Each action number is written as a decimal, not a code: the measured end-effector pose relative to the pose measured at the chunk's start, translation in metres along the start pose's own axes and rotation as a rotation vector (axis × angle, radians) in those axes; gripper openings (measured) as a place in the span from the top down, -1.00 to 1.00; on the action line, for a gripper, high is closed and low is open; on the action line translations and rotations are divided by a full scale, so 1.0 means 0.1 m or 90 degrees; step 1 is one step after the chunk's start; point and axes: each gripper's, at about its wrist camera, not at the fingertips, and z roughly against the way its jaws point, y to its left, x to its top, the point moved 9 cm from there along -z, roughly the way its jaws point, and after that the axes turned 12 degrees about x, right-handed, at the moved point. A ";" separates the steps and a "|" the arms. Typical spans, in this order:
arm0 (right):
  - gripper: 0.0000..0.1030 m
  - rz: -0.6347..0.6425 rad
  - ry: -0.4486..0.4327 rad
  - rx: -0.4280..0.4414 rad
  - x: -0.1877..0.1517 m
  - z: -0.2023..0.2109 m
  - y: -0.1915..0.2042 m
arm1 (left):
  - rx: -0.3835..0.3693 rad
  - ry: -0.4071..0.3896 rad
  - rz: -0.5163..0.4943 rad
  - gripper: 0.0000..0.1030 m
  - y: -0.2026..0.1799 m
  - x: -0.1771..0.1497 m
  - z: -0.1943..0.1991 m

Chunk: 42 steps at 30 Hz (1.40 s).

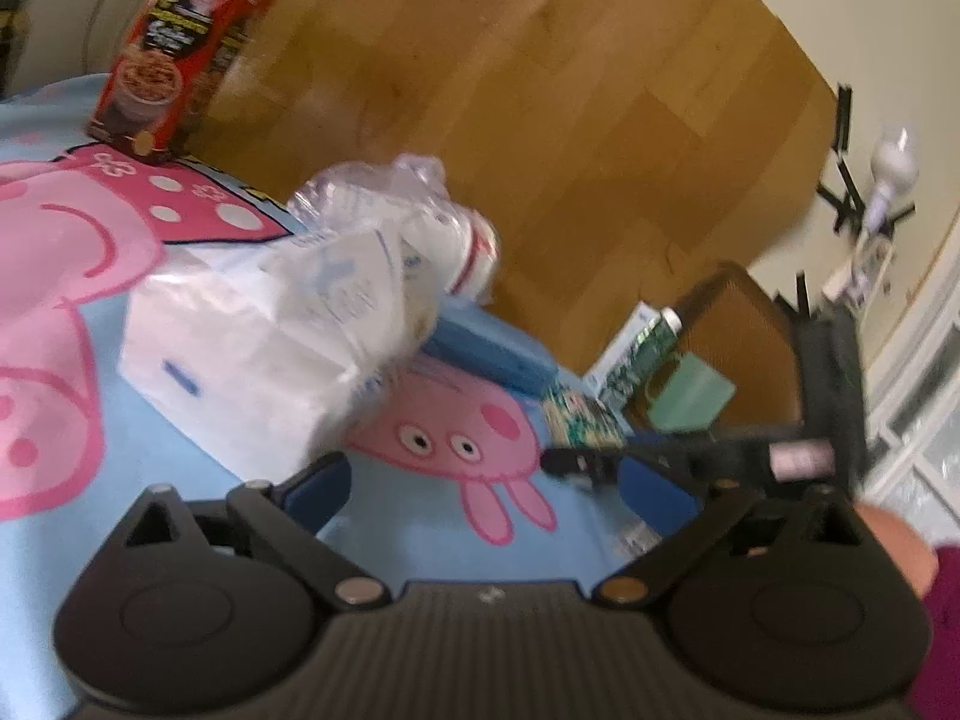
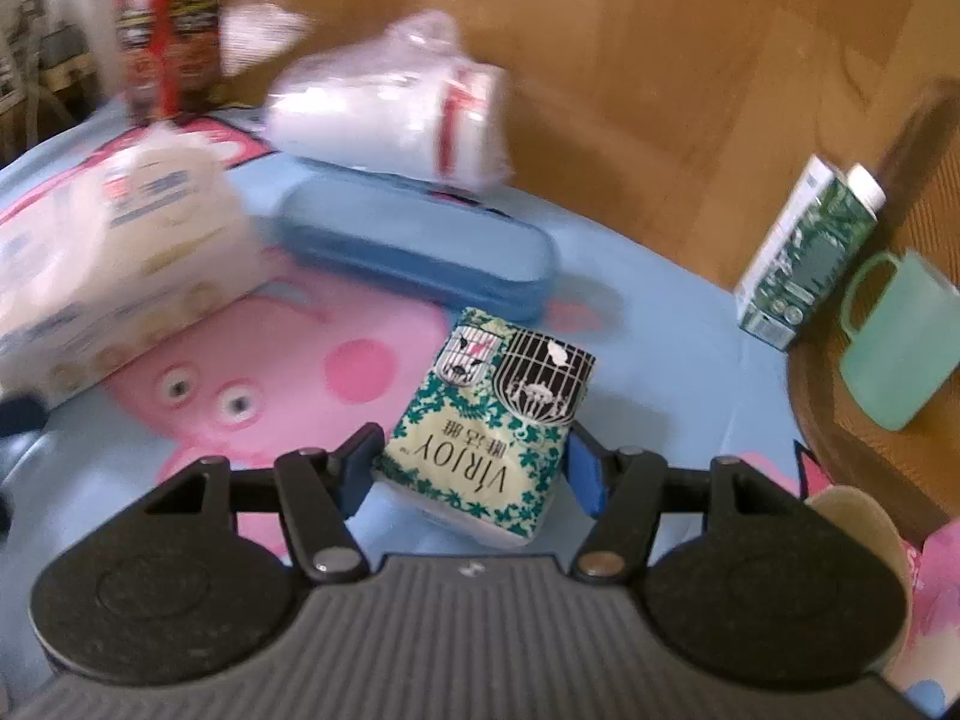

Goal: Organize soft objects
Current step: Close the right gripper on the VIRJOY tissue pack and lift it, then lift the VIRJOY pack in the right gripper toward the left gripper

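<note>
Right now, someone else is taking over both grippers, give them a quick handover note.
Left hand-held gripper: open, empty, above the blue cartoon blanket, near the big white tissue pack.
Right hand-held gripper: jaws around the small green Virjoy tissue pack, which sits on the blanket; I can't tell whether the pads press on it.
Also on the blanket: bagged white roll on the blue case, red box at the back.
Done: unclear. Left: secure the Virjoy pack, group the soft packs.
</note>
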 end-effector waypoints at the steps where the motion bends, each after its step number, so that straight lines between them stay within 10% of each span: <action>1: -0.28 0.005 -0.007 0.003 -0.02 0.03 0.03 | -0.001 -0.002 0.007 -0.93 0.01 0.01 0.00; 18: -0.28 0.041 -0.196 0.085 -0.70 1.06 0.74 | 0.007 -0.003 -0.004 -0.98 0.01 0.00 0.00; 42: -0.46 0.015 -0.189 0.094 -1.26 0.88 1.00 | -0.015 0.035 -0.088 -0.99 -0.21 -0.13 -0.06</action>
